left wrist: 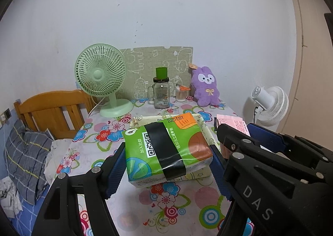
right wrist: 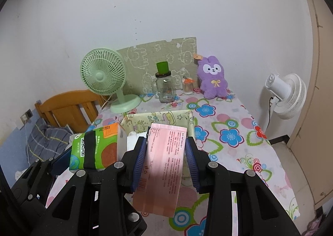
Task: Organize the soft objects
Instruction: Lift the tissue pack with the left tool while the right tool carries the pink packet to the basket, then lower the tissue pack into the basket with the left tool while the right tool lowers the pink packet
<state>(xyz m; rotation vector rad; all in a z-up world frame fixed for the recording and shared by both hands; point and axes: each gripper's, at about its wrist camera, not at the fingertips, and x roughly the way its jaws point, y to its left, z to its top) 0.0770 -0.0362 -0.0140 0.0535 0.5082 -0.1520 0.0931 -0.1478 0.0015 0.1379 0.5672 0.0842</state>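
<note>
blue pads of the left gripper (left wrist: 168, 165) clamp a green tissue pack (left wrist: 166, 148) above the near-left corner of a pale fabric bin (right wrist: 158, 118) on the floral tablecloth (right wrist: 229, 132), while the right gripper (right wrist: 165, 159) pinches a pink packet (right wrist: 164, 165), long axis pointing away, over that bin.

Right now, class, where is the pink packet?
Right wrist view, centre: the pink packet is clamped in the right tongs, before the fabric basket.
</note>
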